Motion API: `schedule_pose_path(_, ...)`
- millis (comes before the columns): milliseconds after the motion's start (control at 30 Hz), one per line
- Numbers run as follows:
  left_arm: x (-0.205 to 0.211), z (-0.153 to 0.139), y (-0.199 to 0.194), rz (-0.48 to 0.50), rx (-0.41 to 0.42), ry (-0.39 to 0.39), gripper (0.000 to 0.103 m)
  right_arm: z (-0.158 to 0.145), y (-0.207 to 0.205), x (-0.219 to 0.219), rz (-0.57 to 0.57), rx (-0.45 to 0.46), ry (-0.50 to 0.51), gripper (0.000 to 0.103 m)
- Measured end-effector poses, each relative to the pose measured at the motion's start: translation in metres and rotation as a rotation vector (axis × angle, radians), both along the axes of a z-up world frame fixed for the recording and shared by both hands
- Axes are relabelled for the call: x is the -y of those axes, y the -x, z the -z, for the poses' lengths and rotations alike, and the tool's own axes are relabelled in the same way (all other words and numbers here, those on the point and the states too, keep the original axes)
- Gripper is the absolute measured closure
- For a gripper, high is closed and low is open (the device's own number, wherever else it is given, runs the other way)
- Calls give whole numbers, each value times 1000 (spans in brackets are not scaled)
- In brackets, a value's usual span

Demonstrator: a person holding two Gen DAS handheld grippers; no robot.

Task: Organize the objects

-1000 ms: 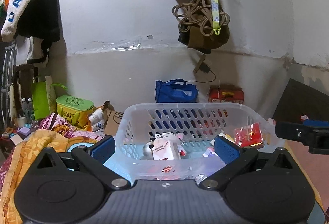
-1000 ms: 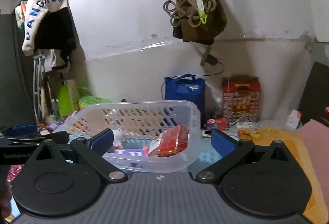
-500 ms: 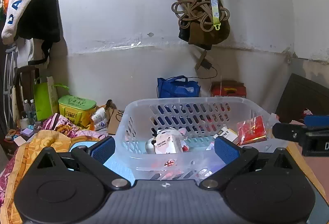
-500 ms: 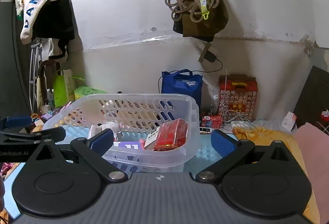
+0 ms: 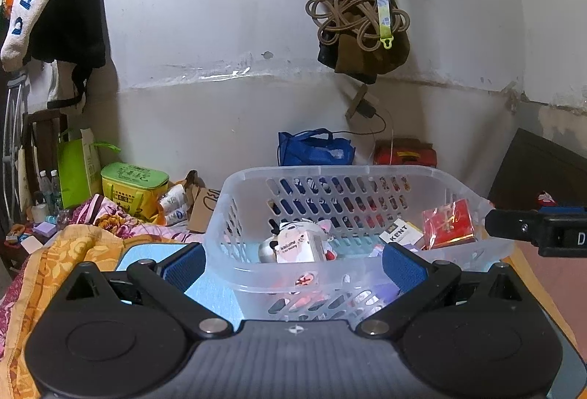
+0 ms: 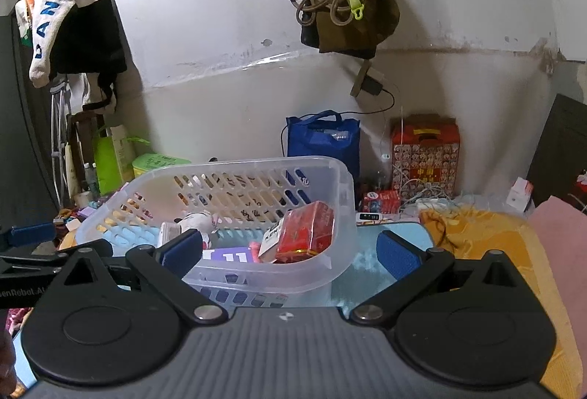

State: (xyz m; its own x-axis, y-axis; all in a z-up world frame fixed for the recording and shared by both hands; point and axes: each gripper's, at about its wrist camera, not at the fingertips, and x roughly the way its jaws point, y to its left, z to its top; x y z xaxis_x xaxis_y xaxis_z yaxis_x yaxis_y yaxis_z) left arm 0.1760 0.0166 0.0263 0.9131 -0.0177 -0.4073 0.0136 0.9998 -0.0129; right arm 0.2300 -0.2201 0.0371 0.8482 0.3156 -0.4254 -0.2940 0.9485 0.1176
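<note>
Left gripper [image 5: 293, 261] spread wide, holding nothing, pads flanking near wall of clear plastic basket [image 5: 220, 237]. Right gripper [image 6: 291, 250] likewise spread and bare, facing basket's right corner. Basket sits on light-blue mat [image 6: 370, 270]. Inside: small toy with tag [image 5: 299, 245], KENT pack [image 5: 400, 234], red foil packet [image 6: 306, 232]. Beyond, against wall: blue bag [image 6: 323, 138], red patterned box [image 6: 425, 153].
</note>
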Motion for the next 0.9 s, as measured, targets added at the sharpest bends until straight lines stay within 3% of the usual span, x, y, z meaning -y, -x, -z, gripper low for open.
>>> schedule_pose_path(367,4,2,-1,-4,-6,-13,0,7,-6,3,21,-53,9,0)
schedule_pose_path(900,5,3,0,-1,-14,-17,0,8,-2,-3,-17,-46,21,0)
